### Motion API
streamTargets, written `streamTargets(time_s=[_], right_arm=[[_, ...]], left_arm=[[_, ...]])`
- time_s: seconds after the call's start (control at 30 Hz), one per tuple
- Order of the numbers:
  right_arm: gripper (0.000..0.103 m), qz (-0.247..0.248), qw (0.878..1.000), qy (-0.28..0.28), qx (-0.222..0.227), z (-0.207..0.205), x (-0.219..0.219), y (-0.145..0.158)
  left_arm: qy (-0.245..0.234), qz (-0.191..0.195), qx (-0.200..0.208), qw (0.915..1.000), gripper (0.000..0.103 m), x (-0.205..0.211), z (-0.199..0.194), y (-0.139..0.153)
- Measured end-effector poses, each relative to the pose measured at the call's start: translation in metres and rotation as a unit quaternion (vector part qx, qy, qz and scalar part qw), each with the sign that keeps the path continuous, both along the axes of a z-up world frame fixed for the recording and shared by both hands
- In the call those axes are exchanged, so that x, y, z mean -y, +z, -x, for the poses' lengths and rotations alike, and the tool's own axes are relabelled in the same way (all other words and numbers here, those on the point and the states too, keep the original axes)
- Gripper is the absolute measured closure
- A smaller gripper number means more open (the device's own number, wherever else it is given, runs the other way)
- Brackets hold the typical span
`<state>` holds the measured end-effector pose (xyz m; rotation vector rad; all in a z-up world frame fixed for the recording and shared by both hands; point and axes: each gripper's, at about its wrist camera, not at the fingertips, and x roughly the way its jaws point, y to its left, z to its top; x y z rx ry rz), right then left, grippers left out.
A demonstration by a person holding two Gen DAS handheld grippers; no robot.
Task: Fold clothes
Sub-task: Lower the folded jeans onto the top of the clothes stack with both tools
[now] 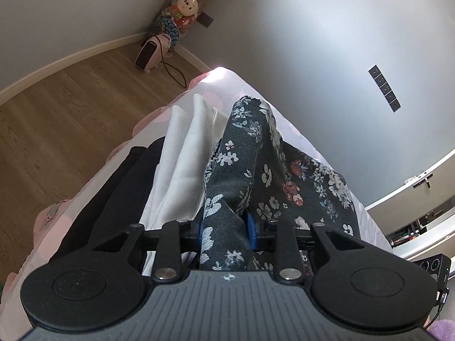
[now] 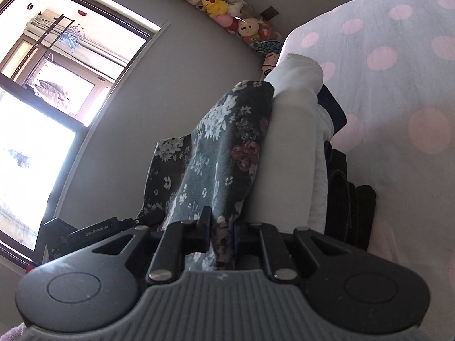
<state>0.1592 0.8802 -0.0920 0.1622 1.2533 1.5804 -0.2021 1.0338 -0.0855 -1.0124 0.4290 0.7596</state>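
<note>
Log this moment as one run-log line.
left gripper: shut on floral garment | right gripper: shut on floral garment | white garment: on bed

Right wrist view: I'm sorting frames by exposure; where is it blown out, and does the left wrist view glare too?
Right wrist view: the window is washed out white, floral garment backlit but readable. Left wrist view: one bright patch on the bed's far corner; both curve at edges.

Dark grey floral garment (image 1: pixel 244 153), perhaps pink-dotted sheet (image 2: pixel 398 65).
</note>
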Motion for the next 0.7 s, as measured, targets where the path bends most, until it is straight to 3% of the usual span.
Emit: streamTargets(time_s=[0.1, 0.27, 0.33, 0.4, 0.5, 0.6, 0.7], right_arm=[[0.085, 0.000, 1.000, 0.012, 0.017, 0.002, 0.001, 0.008], [0.072, -0.011, 0.990, 0.027, 0.136, 0.002, 0.008, 0.047], [0.071, -0.025, 0.982, 0.025, 0.184, -0.002, 0.009, 0.062], [0.072, -0.039, 0.978, 0.018, 0.202, -0.004, 0.003, 0.074], [0.083, -0.061, 0.971, 0.022, 0.232, 0.007, -0.014, 0.083], [0.084, -0.061, 0.955, 0.032, 0.290, 0.024, -0.033, 0.077], [0.085, -0.045, 0.949, 0.020, 0.311, 0.024, -0.047, 0.057]], left_arm=[[0.005, -0.003, -0.016, 0.9999, 0.064, 0.005, 0.002, 0.011], [0.021, -0.049, -0.063, 0.9966, 0.064, 0.009, 0.007, 0.057], [0.024, -0.072, -0.066, 0.9949, 0.064, 0.010, 0.008, 0.076], [0.020, -0.099, -0.080, 0.9917, 0.064, 0.012, -0.002, 0.089], [0.014, -0.132, -0.110, 0.9850, 0.066, 0.015, -0.032, 0.090], [0.014, -0.160, -0.161, 0.9738, 0.074, 0.018, -0.062, 0.076], [0.012, -0.148, -0.191, 0.9703, 0.078, 0.012, -0.078, 0.056]])
